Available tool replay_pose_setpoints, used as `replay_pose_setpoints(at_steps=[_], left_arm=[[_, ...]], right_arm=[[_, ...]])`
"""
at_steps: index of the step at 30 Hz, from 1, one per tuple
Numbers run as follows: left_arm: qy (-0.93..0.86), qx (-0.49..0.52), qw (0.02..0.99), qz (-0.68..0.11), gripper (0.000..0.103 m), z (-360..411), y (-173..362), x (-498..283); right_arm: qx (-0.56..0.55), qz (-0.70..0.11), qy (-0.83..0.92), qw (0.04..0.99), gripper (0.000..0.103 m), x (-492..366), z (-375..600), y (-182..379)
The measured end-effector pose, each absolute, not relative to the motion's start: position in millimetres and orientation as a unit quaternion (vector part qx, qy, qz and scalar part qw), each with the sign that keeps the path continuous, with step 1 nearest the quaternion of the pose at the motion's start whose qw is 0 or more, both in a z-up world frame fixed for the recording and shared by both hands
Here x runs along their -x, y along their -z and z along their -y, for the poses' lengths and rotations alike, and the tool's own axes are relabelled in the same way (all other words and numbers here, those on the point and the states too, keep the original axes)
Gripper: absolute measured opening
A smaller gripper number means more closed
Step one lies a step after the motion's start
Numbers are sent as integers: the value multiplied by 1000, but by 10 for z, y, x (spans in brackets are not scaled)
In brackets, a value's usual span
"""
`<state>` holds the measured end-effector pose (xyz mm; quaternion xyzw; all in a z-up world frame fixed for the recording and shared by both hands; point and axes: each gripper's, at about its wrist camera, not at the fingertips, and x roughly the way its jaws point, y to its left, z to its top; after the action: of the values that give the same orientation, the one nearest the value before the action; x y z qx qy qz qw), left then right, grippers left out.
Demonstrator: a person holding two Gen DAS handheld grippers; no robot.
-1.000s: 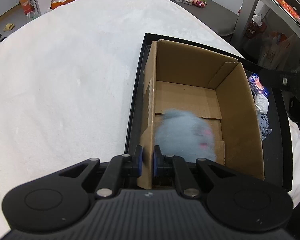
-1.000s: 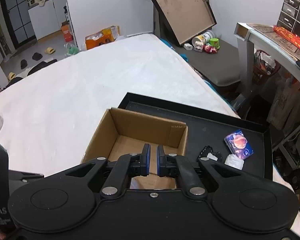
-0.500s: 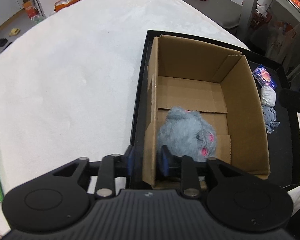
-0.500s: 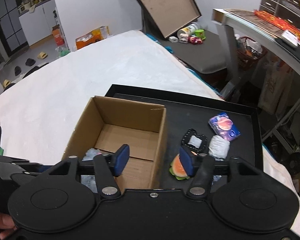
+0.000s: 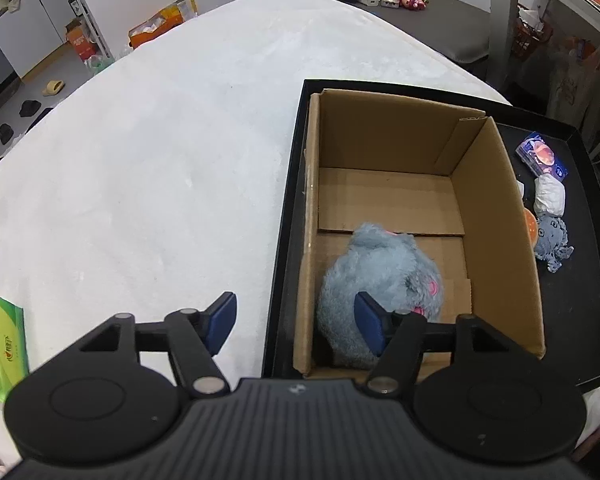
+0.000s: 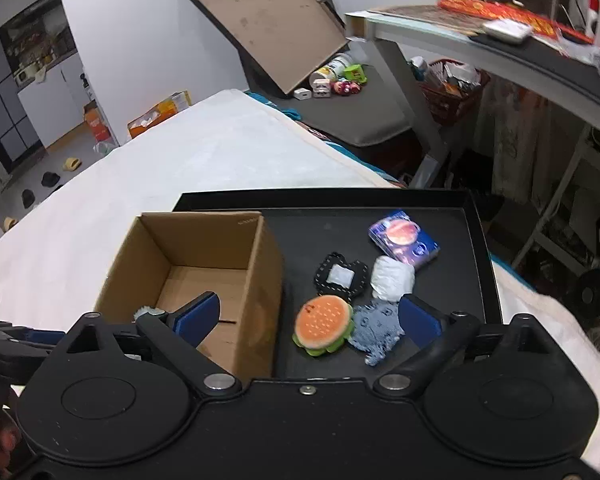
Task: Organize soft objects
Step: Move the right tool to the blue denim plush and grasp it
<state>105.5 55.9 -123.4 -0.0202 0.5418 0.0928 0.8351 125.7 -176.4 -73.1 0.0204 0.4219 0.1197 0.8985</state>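
A grey plush mouse (image 5: 380, 276) lies in the near end of an open cardboard box (image 5: 496, 216) that stands on a black tray (image 5: 284, 224). My left gripper (image 5: 296, 322) is open and empty, above the box's near left corner. My right gripper (image 6: 310, 318) is open and empty, above a plush burger (image 6: 324, 324) and a blue knitted toy (image 6: 374, 330) on the tray (image 6: 300, 236) beside the box (image 6: 260, 272). A white bundle (image 6: 392, 278), a black-edged pouch (image 6: 342, 276) and a purple packet (image 6: 404, 238) lie behind them.
The tray rests on a white bed (image 5: 160, 152). A green tissue pack (image 5: 2, 344) lies at the near left. A desk (image 6: 500, 48) and a bench with small items (image 6: 340, 80) stand to the right of the bed.
Both grippers have opened from shut. The plush mouse dropped from my left gripper into the box and came to rest. The right gripper moved right, over the toys on the tray.
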Motion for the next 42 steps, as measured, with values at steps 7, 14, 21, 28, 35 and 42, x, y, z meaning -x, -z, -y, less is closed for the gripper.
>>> replay_pose_setpoints(at_steps=[7, 14, 21, 28, 35, 42], left_arm=[[-108, 12, 828, -550, 65, -541, 1210, -1064], [-102, -9, 825, -556, 65, -453, 1179, -1085], [-108, -24, 819, -563, 65, -393, 1186, -1153], [-118, -38, 813, -570, 65, -372, 1190, -1212], [-113, -35, 808, -577, 65, -343, 1151, -1278], [-105, -48, 808, -578, 65, -224, 1117, -1358]], right_arm=[[-14, -412, -110, 904, 101, -1170, 1951, 875], [-32, -418, -111, 901, 102, -1169, 2154, 1094], [-28, -436, -119, 892, 97, -1244, 2295, 1323], [-67, -452, -126, 880, 77, -1374, 2411, 1492], [-132, -476, -120, 861, 55, -1540, 2599, 1704], [-163, -491, -119, 848, 26, -1641, 2691, 1875]])
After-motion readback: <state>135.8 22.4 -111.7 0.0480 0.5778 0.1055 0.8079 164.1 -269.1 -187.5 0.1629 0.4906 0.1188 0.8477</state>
